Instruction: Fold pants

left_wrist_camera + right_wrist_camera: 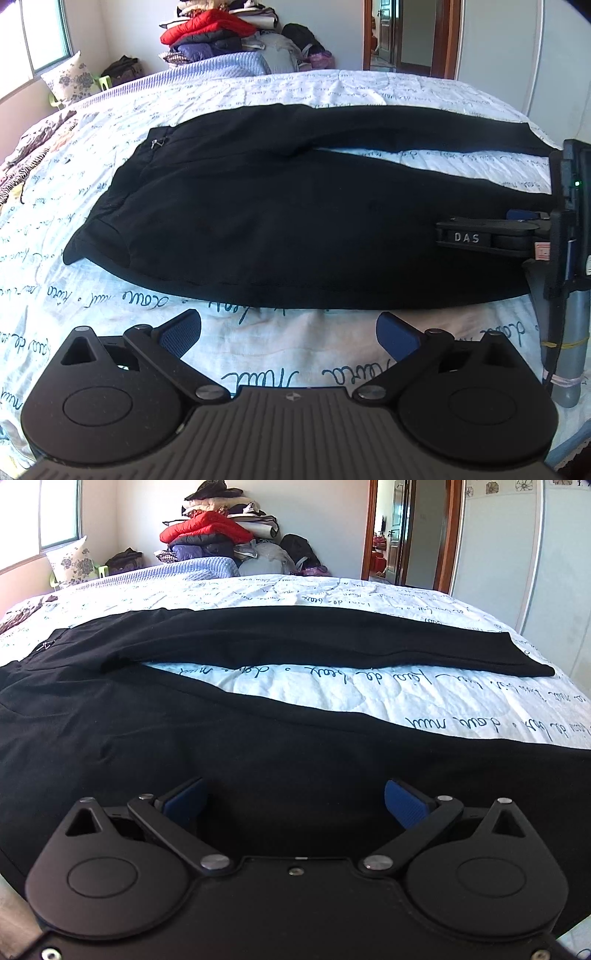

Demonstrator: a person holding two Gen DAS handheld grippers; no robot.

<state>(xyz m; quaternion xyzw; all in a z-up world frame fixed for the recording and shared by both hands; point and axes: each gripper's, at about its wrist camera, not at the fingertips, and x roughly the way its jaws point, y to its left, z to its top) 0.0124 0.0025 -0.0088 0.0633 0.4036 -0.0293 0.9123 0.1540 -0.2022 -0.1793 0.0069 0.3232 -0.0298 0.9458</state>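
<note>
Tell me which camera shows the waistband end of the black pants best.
The left wrist view. The whole waistband end of the black pants lies in frame, corner and zip pocket included. In the right wrist view that end runs off the left edge; only the pocket zip shows.

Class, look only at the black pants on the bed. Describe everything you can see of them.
The black pants lie flat and unfolded on the white script-printed bedspread, waist to the left, legs running right and spread apart so a wedge of bedspread shows between them. The fabric looks soft and matte. A small zip pocket sits near the waist. The right gripper hovers open over the near leg; contact is unclear.
</note>
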